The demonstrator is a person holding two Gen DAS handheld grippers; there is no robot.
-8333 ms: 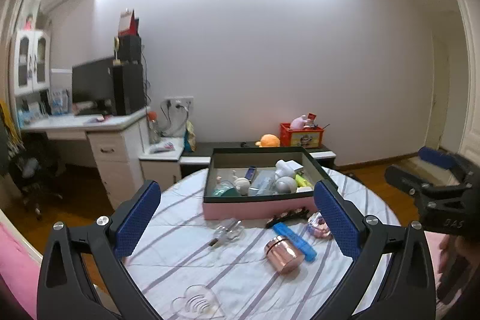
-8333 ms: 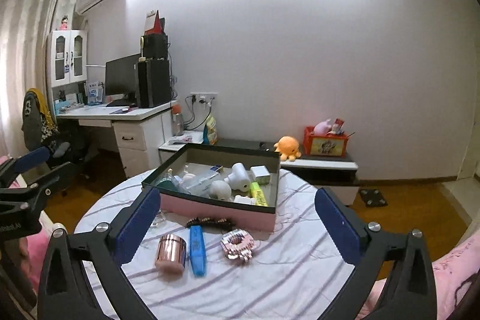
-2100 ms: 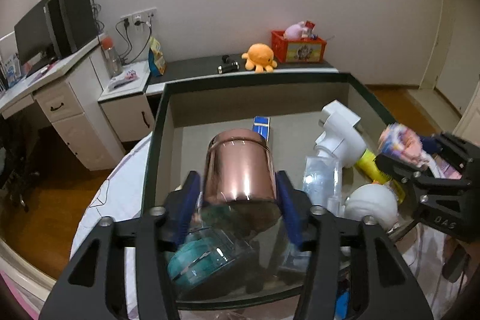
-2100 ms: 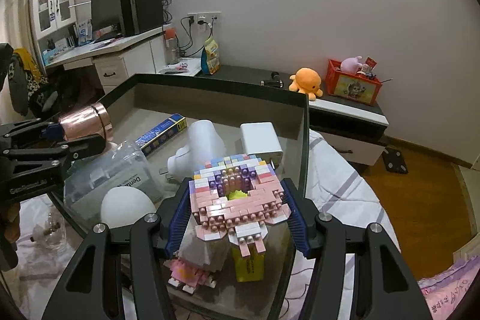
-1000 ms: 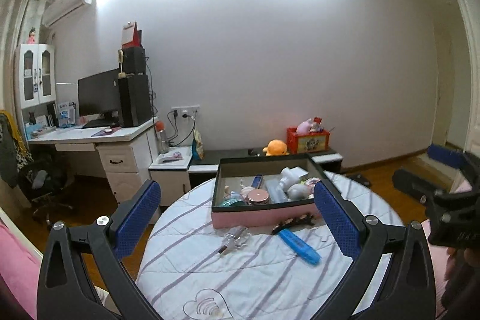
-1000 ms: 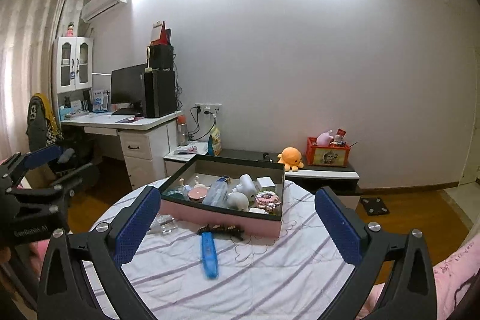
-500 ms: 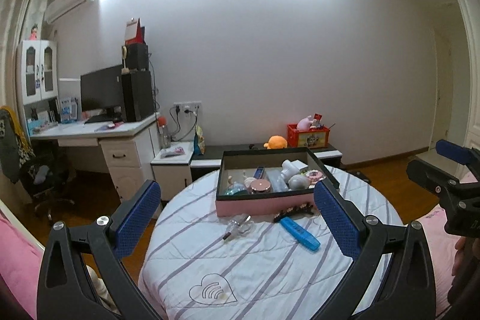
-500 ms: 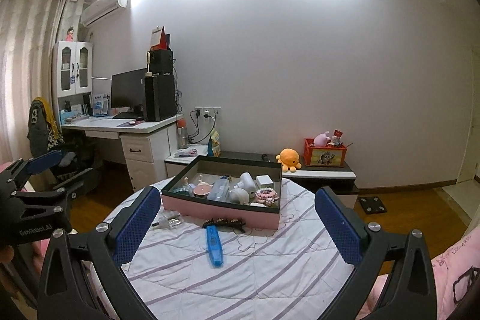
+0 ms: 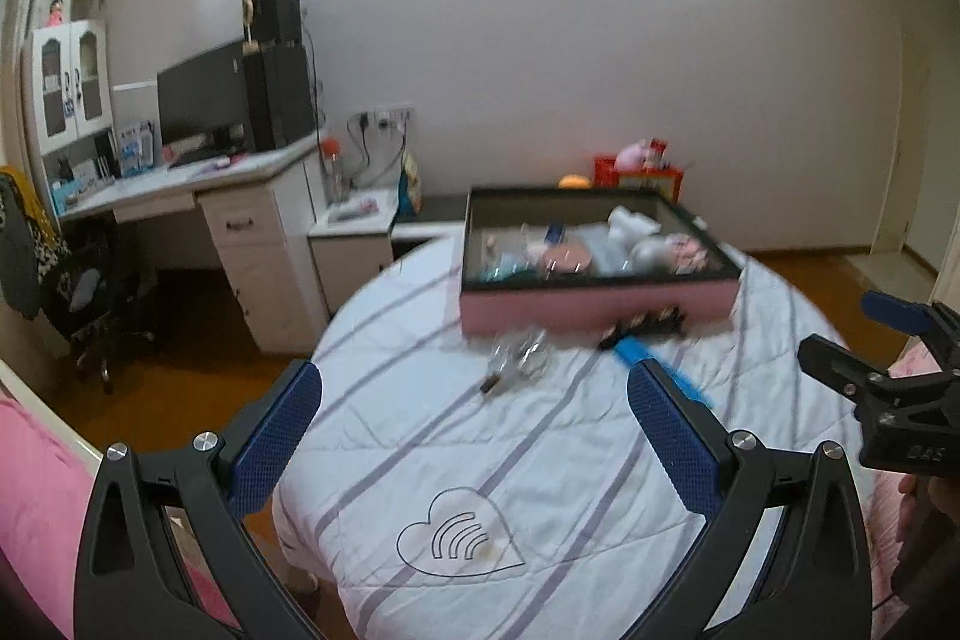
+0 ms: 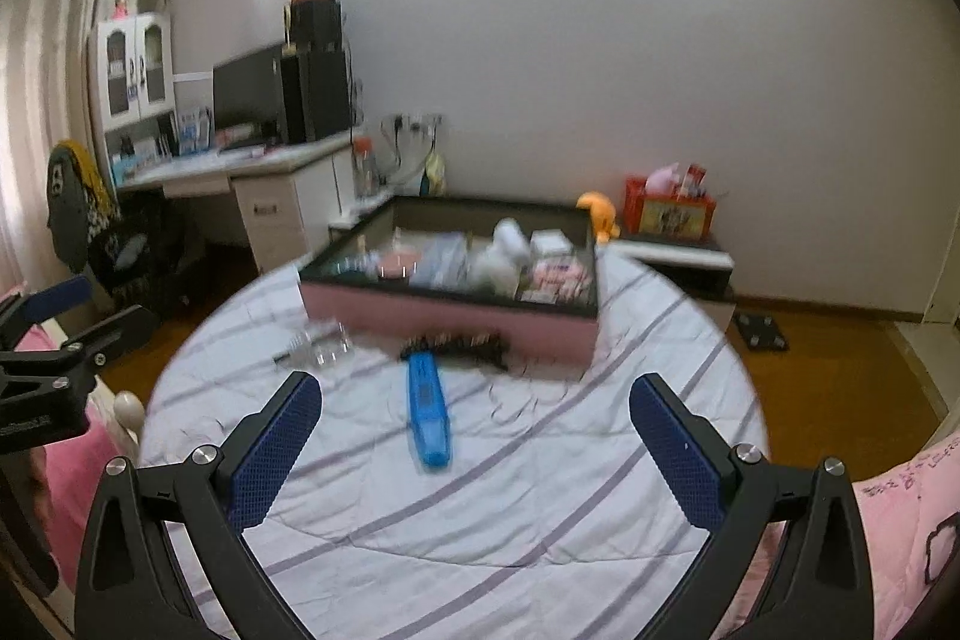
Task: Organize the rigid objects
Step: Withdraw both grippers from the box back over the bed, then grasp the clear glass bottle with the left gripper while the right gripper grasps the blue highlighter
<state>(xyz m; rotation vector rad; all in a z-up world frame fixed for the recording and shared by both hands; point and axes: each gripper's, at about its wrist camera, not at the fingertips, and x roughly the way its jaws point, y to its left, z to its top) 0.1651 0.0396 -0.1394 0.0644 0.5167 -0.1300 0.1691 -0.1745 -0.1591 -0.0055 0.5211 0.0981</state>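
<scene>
Grippers: left gripper [image 9: 474, 436] and right gripper [image 10: 474, 439] both spread wide, nothing between the fingers, both hanging over the near side of the table [image 10: 540, 508].
Box: pink box [image 10: 456, 310] at the far side of the table, full of bits, kinda blurry.
Loose stuff: blue pen-like thing [image 10: 427, 409] lying flat near the middle; black comb [image 10: 462, 343] just in front of the box wall; clear glass bit [image 10: 318, 343] to its left.
Cloth: white with purple stripes, heart logo [image 9: 459, 541] at the near edge.
</scene>
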